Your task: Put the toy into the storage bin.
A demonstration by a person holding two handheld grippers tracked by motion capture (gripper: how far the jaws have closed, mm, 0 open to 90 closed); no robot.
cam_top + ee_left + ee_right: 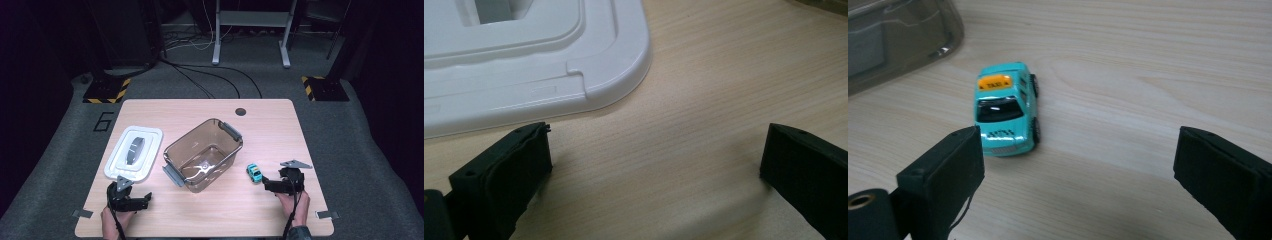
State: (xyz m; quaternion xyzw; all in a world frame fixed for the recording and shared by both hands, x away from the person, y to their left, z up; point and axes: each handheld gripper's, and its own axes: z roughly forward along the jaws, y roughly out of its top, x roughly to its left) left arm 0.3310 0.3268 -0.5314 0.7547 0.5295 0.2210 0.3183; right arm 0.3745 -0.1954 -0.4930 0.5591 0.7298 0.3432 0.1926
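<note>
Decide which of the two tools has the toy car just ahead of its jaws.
The right tool: the turquoise toy car sits on the table just beyond its open jaws. The left tool, also open, faces the white lid instead.

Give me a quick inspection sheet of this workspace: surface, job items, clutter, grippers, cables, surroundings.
Surface: light wooden table, level, with a dark round hole near its far edge.
Job's things: teal toy taxi standing on its wheels on the table, right of the clear brown bin; the bin is open and looks empty; the white lid lies flat to its left.
Clutter: nothing seen.
Grippers: right gripper open, just short of the taxi, not touching it; left gripper open over bare wood by the lid's corner.
Cables: one trails from each gripper toward the person; more run across the floor beyond the table.
Surroundings: grey carpet, hazard-striped stand bases, metal frame legs.
</note>
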